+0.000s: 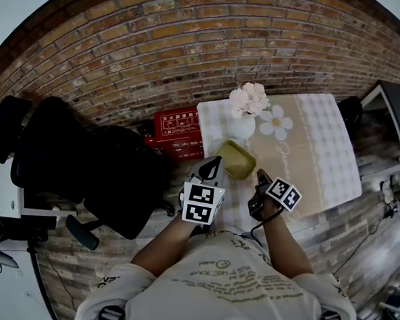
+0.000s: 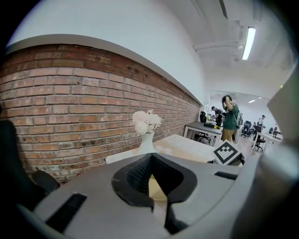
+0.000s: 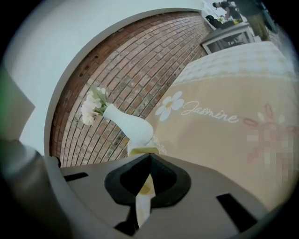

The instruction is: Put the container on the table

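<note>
The container [image 1: 235, 159] is a shallow olive-yellow dish over the near left corner of the cloth-covered table [image 1: 322, 150]. I cannot tell whether it rests on the cloth. My left gripper [image 1: 215, 166] is shut at its left rim; yellow [image 2: 154, 186] shows between its closed jaws in the left gripper view. At the dish's near right edge is my right gripper [image 1: 259, 174], also shut. In the right gripper view a pale yellow strip [image 3: 145, 186] sits between its jaws, and the rim [image 3: 142, 150] lies just past the tips.
A white vase of pale flowers [image 1: 243, 123] stands just behind the container. A red box [image 1: 177, 129] lies on the floor by the brick wall, left of the table. A black office chair [image 1: 85, 162] is at my left. People [image 2: 230, 122] stand far off.
</note>
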### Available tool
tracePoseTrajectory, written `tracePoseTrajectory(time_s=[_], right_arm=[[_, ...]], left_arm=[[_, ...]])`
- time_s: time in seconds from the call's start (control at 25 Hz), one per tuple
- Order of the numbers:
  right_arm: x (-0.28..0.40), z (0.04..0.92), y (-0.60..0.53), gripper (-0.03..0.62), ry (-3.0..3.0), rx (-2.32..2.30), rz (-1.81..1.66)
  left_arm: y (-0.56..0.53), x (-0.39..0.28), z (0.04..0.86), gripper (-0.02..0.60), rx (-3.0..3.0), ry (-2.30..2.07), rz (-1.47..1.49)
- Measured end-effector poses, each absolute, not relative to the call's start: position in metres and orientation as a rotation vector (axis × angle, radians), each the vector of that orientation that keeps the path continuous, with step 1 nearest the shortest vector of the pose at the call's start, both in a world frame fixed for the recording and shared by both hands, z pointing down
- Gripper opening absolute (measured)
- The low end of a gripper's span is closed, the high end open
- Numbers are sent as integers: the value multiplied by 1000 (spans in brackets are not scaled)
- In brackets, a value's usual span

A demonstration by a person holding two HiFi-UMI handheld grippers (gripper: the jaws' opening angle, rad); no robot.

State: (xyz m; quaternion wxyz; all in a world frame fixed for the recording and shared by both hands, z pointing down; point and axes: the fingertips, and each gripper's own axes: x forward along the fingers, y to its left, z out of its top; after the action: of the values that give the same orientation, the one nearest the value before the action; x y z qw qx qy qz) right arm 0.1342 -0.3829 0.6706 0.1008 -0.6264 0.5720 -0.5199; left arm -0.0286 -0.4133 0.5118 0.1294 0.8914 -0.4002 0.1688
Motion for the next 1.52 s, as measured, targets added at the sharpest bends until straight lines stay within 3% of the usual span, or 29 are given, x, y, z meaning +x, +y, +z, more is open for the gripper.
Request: tracePoseTrajectory(time_s=[0.44,0.96,1.52], right_arm=[[154,582,-380,2,1912,-2112,-1102],[147,463,-363,2,2086,-2514,-177],[154,456,-358,2,2015,-2527,-192]], left_arm=[[-406,11,504,5,2686,-1015,485],[-400,34,500,5,2747,-898,472],[-403,45,492,5,2783,-858,424]])
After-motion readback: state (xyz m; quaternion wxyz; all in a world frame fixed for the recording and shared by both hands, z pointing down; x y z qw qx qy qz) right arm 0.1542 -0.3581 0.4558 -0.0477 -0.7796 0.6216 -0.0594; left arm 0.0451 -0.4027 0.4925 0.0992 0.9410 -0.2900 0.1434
